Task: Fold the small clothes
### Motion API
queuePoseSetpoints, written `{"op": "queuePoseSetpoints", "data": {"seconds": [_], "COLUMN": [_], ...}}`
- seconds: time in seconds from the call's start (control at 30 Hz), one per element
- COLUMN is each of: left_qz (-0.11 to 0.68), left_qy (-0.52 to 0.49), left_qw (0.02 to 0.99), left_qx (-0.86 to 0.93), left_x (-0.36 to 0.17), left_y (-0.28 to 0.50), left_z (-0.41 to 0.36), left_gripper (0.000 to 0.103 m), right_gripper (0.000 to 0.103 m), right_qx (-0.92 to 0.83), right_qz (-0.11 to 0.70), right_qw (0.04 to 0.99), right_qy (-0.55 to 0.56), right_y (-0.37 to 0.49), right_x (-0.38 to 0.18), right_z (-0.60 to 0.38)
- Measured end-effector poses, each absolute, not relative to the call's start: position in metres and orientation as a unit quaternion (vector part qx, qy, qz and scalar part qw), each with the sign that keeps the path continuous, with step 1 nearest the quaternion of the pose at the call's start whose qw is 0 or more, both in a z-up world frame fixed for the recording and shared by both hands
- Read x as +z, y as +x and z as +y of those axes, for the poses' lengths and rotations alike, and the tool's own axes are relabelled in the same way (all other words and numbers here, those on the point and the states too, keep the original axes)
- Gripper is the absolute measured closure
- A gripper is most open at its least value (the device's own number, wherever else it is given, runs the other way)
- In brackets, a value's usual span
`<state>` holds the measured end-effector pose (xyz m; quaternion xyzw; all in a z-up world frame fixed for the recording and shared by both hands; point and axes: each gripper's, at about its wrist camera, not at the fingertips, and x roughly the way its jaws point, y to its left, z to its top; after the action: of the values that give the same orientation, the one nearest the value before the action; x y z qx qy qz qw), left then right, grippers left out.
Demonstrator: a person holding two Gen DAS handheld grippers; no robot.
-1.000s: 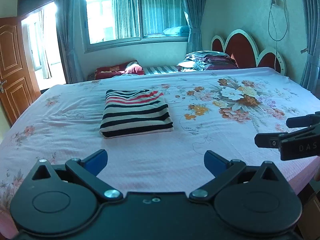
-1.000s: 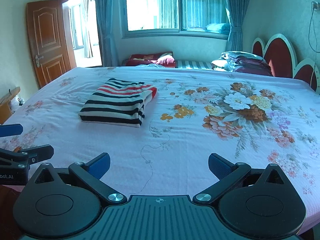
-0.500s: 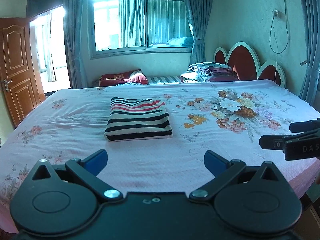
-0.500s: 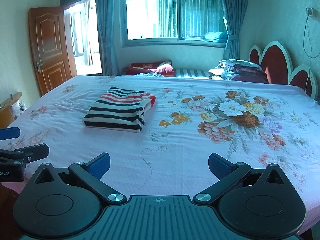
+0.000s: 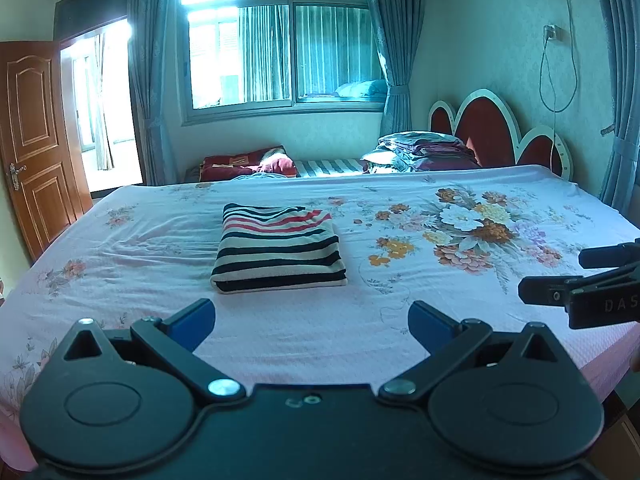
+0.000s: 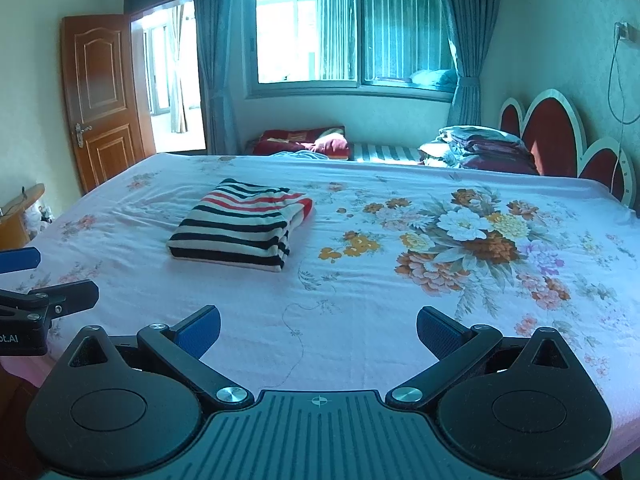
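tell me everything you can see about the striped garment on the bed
The striped garment is folded into a neat, thick rectangle with several layers showing at its near edge. It looks like soft knit, cream with black stripes and a few red ones toward the far end. It lies flat on the floral bedsheet, left of the big flower print. Neither claw touches it.
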<state>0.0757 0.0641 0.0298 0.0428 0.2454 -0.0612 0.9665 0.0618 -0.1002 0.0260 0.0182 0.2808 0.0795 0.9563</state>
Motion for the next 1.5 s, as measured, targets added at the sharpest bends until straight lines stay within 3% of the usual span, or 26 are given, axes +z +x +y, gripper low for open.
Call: {"op": "queuePoseSetpoints", "data": {"seconds": [1.5], "left_qz": [0.243], "left_qy": [0.045], "left_qw": [0.967], "left_qx": [-0.066], "left_x": [0.033], "left_y": [0.081], "left_z": [0.06], "left_gripper": [0.001], "right_gripper": [0.0], "right_qx": [0.073], "right_qz": [0.28], "right_qw": [0.957], "right_qy": [0.017], "right_y": [0.062], "right_x": [0.026], "right_z": [-0.114]}}
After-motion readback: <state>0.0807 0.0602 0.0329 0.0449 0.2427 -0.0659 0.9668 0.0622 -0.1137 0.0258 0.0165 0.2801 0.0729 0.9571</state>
